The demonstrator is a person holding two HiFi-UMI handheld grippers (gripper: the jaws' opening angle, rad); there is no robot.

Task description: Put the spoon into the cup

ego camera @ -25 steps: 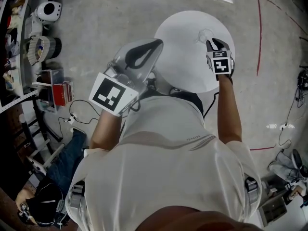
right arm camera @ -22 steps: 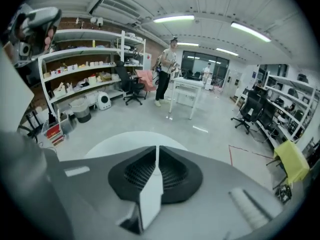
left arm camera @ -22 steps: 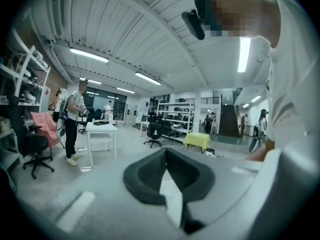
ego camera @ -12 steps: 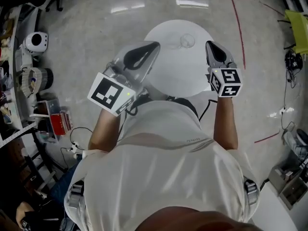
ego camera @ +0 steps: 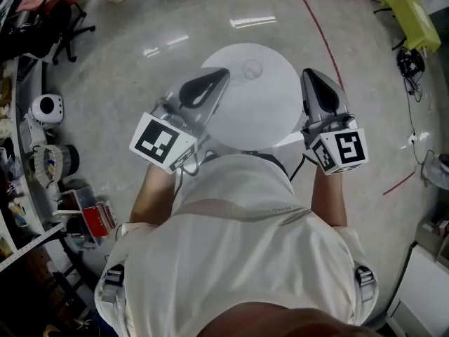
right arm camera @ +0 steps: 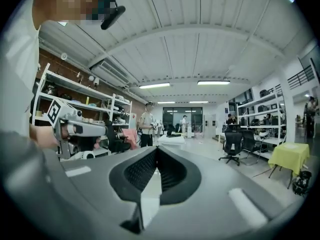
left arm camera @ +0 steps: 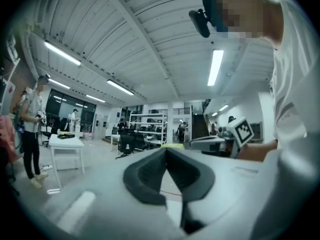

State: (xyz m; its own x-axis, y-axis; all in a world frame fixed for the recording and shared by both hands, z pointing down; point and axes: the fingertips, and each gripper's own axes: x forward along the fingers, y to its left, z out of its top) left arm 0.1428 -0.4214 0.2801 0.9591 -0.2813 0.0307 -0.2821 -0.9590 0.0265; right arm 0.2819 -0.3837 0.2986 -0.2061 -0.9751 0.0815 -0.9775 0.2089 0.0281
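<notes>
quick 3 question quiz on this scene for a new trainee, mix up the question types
1. Where does the cup stand?
A. on the round white table
B. on the floor
C. on a chair

2. True or false: the right gripper holds the cup.

3. Fill in the word: the left gripper has nothing between its jaws, and they are ____.

Key: 1 A; 2 false; 3 shut
</notes>
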